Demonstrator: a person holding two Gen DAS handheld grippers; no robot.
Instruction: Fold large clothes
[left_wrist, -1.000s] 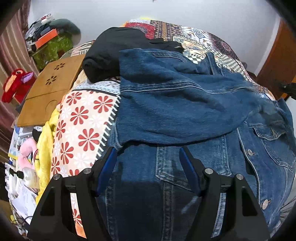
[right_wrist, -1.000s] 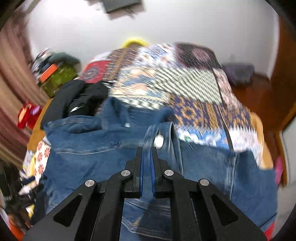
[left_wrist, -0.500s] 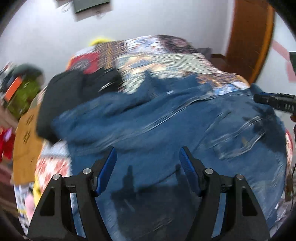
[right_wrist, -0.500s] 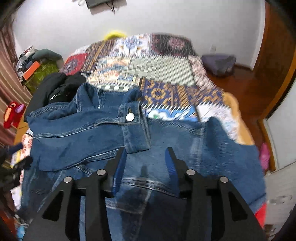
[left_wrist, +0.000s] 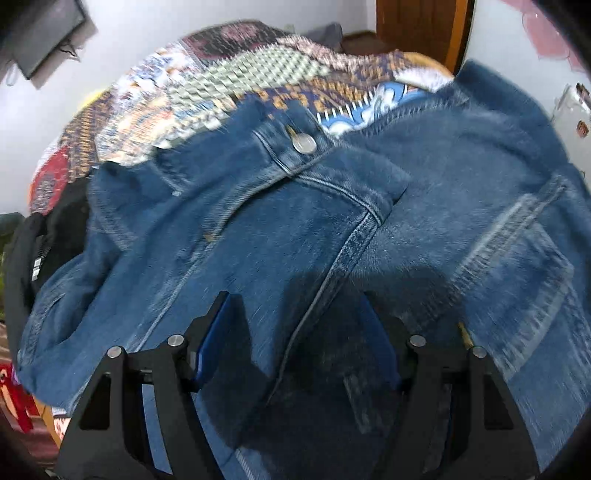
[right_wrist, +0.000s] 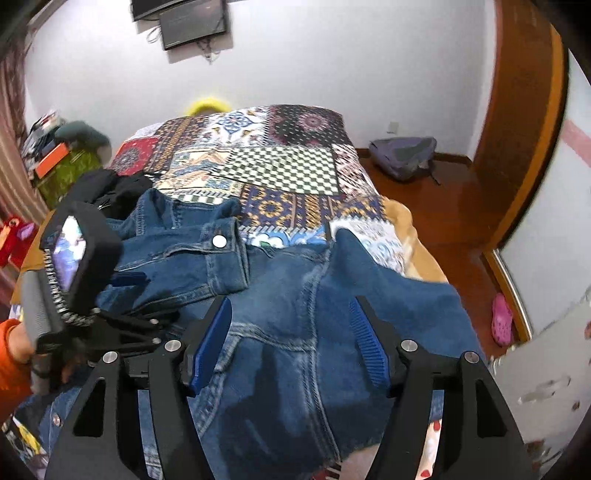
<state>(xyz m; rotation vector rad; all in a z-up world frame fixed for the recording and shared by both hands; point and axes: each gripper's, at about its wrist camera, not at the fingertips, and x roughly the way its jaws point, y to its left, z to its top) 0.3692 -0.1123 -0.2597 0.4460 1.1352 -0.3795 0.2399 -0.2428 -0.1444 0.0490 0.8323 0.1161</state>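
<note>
patchwork bed (right_wrist: 288, 173) — denim jacket (right_wrist: 295, 295), black clothes (right_wrist: 110, 192)

Each gripper has black angular finger arms with triangular cut-outs, silver round screws at the joints and ribbed blue pads on the inner faces. The right gripper (right_wrist: 291, 339) shows this; so does the left gripper (left_wrist: 295, 343). An orange sleeve (right_wrist: 11, 365) covers the person's left arm.

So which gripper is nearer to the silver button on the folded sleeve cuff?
Left. The left gripper reaches over the sleeve just below and left of the silver button. The right gripper, its jaws opening and empty, hovers farther back over the jacket body.
</note>
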